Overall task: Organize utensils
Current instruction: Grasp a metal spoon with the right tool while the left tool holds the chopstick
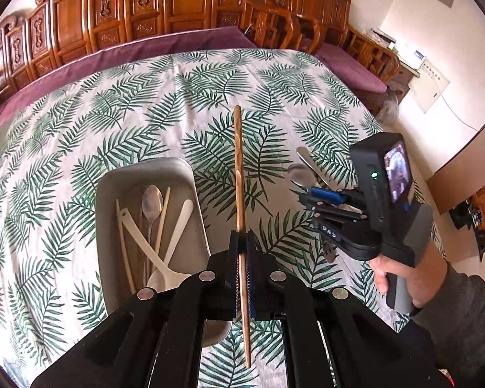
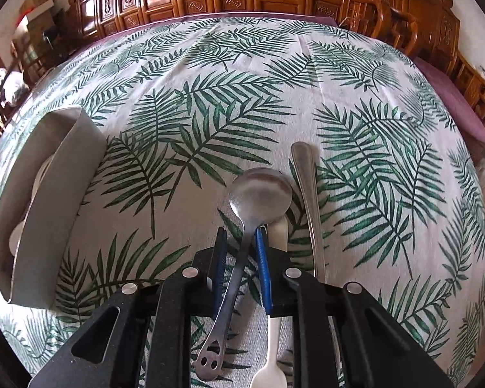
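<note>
My left gripper is shut on a wooden chopstick and holds it above the cloth, just right of the metal tray. The tray holds a metal spoon, white plastic utensils and pale chopsticks. My right gripper has its blue pads on either side of the handle of a round metal spoon; a small gap shows, so I cannot tell if it grips. A white plastic utensil and another metal utensil handle lie beside it. The right gripper also shows in the left wrist view.
The table wears a palm-leaf cloth. The tray stands at the left in the right wrist view. Carved wooden chairs and purple cushions ring the table's far side.
</note>
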`<control>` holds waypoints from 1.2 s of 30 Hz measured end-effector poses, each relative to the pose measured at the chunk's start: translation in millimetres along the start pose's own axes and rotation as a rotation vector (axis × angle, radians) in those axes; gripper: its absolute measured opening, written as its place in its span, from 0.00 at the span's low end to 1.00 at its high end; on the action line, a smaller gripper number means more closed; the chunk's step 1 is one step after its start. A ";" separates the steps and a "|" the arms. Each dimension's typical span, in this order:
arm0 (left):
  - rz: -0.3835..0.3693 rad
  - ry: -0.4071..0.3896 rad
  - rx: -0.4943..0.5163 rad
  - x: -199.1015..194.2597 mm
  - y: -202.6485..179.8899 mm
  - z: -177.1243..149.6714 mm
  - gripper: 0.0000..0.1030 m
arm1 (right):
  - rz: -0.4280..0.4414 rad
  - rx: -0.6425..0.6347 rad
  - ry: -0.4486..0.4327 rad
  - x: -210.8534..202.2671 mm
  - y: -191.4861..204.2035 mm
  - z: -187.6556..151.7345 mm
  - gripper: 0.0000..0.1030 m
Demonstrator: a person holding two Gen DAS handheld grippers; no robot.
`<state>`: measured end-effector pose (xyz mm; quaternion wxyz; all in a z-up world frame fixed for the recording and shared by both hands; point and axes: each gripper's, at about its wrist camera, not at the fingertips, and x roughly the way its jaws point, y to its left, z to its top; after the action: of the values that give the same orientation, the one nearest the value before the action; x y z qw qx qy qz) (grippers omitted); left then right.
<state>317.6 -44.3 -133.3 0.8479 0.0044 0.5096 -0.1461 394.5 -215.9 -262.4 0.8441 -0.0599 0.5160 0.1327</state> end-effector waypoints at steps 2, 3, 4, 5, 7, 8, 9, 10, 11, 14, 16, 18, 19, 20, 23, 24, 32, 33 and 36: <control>0.000 -0.009 0.002 -4.1 0.3 -1.0 0.03 | -0.025 -0.009 -0.006 -0.3 1.0 -1.0 0.11; 0.003 -0.014 0.005 -6.3 0.8 -1.5 0.03 | -0.023 0.003 -0.007 -0.7 -0.7 -1.4 0.08; 0.005 -0.018 0.005 -7.6 1.3 -2.2 0.03 | -0.021 0.020 -0.005 -1.2 -3.0 -1.8 0.07; 0.005 -0.019 0.003 -8.9 2.3 -2.6 0.03 | -0.021 0.036 -0.002 -1.8 -5.0 -2.3 0.07; 0.004 -0.025 -0.003 -11.7 6.1 -3.9 0.03 | -0.032 0.041 -0.002 -3.6 -5.7 -5.0 0.07; 0.005 -0.027 -0.007 -12.9 8.4 -4.5 0.03 | -0.031 0.042 -0.003 -4.7 -5.0 -6.8 0.07; 0.005 -0.028 -0.008 -13.5 10.6 -5.0 0.03 | -0.026 0.047 -0.006 -6.9 -5.1 -8.4 0.07; 0.009 -0.032 -0.010 -14.5 13.2 -5.5 0.03 | -0.022 0.051 -0.011 -9.5 -4.8 -10.0 0.07; 0.013 -0.035 -0.012 -15.3 15.5 -6.2 0.03 | -0.018 0.054 -0.018 -12.7 -4.6 -10.9 0.07; 0.020 -0.039 -0.026 -16.5 25.3 -8.3 0.03 | -0.003 0.058 -0.045 -26.2 -2.3 -13.3 0.07; 0.026 -0.039 -0.037 -16.4 32.9 -9.3 0.03 | 0.005 0.053 -0.063 -35.8 0.5 -13.9 0.07; 0.033 -0.040 -0.049 -16.2 41.8 -10.3 0.03 | 0.009 0.046 -0.076 -43.4 3.6 -13.9 0.07; 0.035 -0.041 -0.053 -16.5 44.9 -10.7 0.03 | 0.017 0.044 -0.083 -48.5 5.1 -14.1 0.07; 0.038 -0.041 -0.057 -16.5 48.7 -11.5 0.03 | 0.024 0.043 -0.088 -51.7 6.8 -13.8 0.07; 0.048 -0.037 -0.068 -14.1 59.9 -13.4 0.03 | 0.043 0.040 -0.108 -64.1 12.3 -13.6 0.07; 0.052 -0.035 -0.069 -12.8 62.9 -13.4 0.03 | 0.050 0.037 -0.116 -68.4 14.6 -13.6 0.07; 0.073 -0.017 -0.085 1.8 83.5 -15.3 0.03 | 0.093 -0.001 -0.156 -93.3 41.2 -12.1 0.07; 0.074 -0.017 -0.086 3.3 84.9 -15.0 0.03 | 0.097 -0.009 -0.160 -96.2 45.4 -11.5 0.07; 0.086 -0.012 -0.078 8.8 88.7 -15.2 0.03 | 0.108 -0.031 -0.170 -103.3 57.4 -9.7 0.07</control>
<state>330.7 40.8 -160.8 0.8559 -0.0076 0.5092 -0.0897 325.1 -180.0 -173.2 0.8756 -0.0336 0.4427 0.1904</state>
